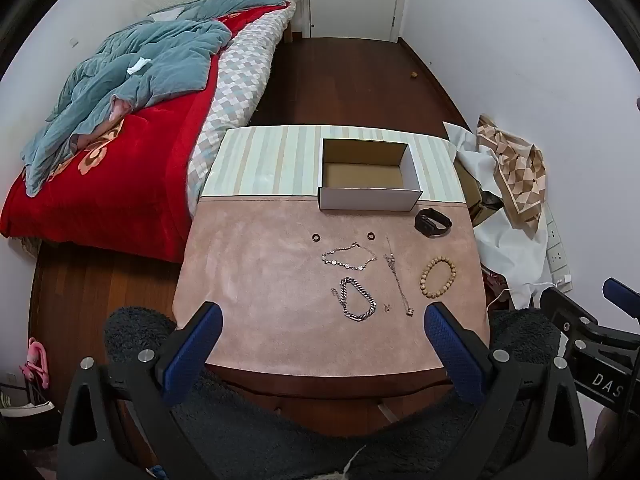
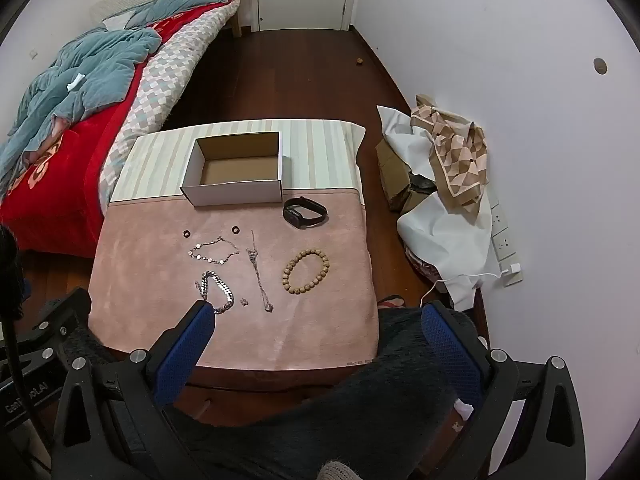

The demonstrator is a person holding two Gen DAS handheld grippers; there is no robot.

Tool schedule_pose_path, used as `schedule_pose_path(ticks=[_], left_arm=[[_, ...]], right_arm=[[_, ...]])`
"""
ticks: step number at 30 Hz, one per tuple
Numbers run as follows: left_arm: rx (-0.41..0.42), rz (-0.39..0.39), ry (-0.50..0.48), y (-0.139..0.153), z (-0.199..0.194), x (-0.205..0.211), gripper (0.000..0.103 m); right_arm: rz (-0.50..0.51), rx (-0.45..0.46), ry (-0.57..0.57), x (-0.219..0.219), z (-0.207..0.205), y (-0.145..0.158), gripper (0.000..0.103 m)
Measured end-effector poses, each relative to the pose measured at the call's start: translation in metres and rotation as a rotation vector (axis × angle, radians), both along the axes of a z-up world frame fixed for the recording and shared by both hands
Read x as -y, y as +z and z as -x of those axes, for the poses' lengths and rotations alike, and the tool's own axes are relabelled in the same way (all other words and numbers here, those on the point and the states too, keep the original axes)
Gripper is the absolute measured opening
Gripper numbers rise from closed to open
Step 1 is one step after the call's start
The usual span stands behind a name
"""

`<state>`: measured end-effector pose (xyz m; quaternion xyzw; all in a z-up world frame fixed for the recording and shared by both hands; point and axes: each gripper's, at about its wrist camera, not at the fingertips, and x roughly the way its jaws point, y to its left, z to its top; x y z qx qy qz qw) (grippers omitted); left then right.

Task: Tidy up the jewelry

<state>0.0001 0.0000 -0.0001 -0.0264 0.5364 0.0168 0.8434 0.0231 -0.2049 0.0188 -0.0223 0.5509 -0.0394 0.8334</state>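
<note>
An open white cardboard box [image 1: 370, 198] [image 2: 236, 192] stands empty at the back of the pink mat [image 1: 260, 280] [image 2: 140, 280]. In front of it lie a black watch band [image 1: 433, 222] [image 2: 305, 212], two small dark rings [image 1: 316, 237] [image 1: 371, 236], a thin silver bracelet [image 1: 349, 258] [image 2: 214, 250], a chunky silver chain [image 1: 357, 299] [image 2: 218, 290], a thin necklace [image 1: 398, 276] [image 2: 260, 272], a tiny earring [image 1: 387, 307] [image 2: 243, 301] and a wooden bead bracelet [image 1: 438, 277] [image 2: 306, 272]. My left gripper [image 1: 322, 326] and right gripper [image 2: 316, 326] are open, empty, above the mat's near edge.
A striped cloth [image 1: 264, 160] covers the table's far part. A bed with a red blanket [image 1: 120, 184] lies left. Piled cloth and paper [image 1: 512, 184] [image 2: 448, 184] and a power strip [image 2: 506, 240] sit right by the wall. The right gripper's body [image 1: 592, 332] shows at the right edge.
</note>
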Motion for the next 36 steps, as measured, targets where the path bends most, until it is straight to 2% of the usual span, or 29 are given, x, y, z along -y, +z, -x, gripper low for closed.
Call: schedule_pose_path(ticks=[36], left_arm=[[0.017,-0.004,-0.001,0.0054,0.0003,0.0040,0.103]], right_arm=[[0.012,0.021,0.004,0.0021,-0.0006,0.0070,0.103]])
